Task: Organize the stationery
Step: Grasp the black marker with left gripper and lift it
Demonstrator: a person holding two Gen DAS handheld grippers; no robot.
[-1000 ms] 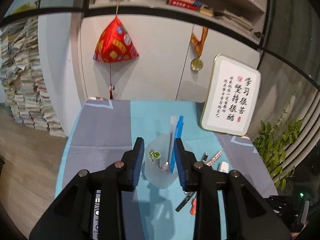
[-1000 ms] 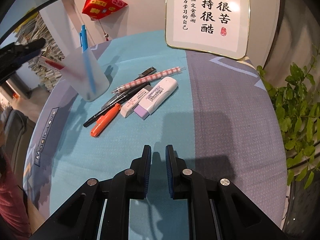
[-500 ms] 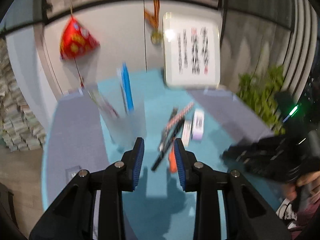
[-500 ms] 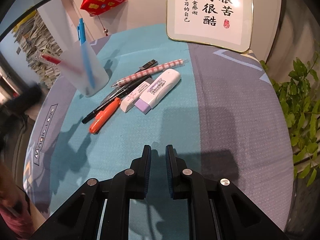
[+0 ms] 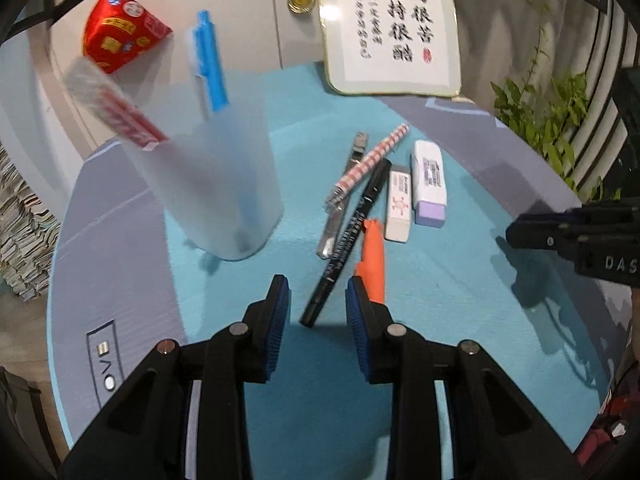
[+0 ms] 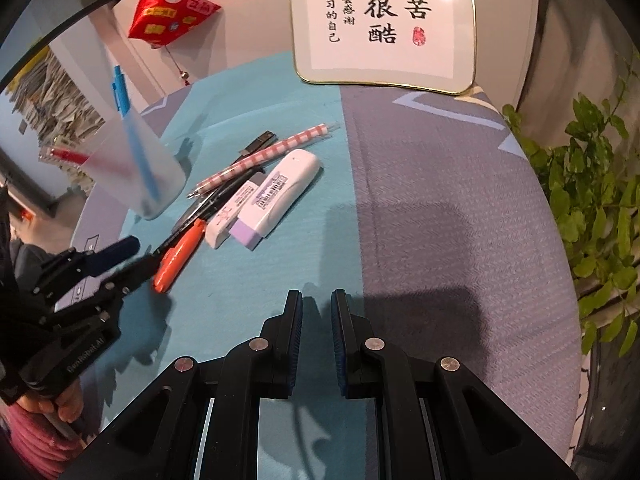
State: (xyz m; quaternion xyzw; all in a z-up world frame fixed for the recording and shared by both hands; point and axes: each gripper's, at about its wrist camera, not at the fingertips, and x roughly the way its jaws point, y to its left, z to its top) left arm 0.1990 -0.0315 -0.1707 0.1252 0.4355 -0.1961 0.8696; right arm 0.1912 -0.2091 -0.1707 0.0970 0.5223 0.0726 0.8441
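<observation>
While upright, frosted cup [image 5: 216,196] with blue pen [image 5: 210,64].

Frosted plastic cup [image 5: 208,184] on matt woven cloth [image 5: 460,264].

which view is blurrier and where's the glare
Left wrist view: motion smear on the frosted cup and its pens, pens on the mat fairly sharp. Right wrist view: sharper overall, only the left gripper smears. Glare spots sit on the framed calligraphy in both.

Bare worktop [image 6: 460,208] lies open right of the erasers [image 6: 280,188]. The cup [image 5: 212,184] stands close left of the pens [image 5: 348,224], leaving a narrow gap; the framed sign [image 5: 390,24] blocks the back.
</observation>
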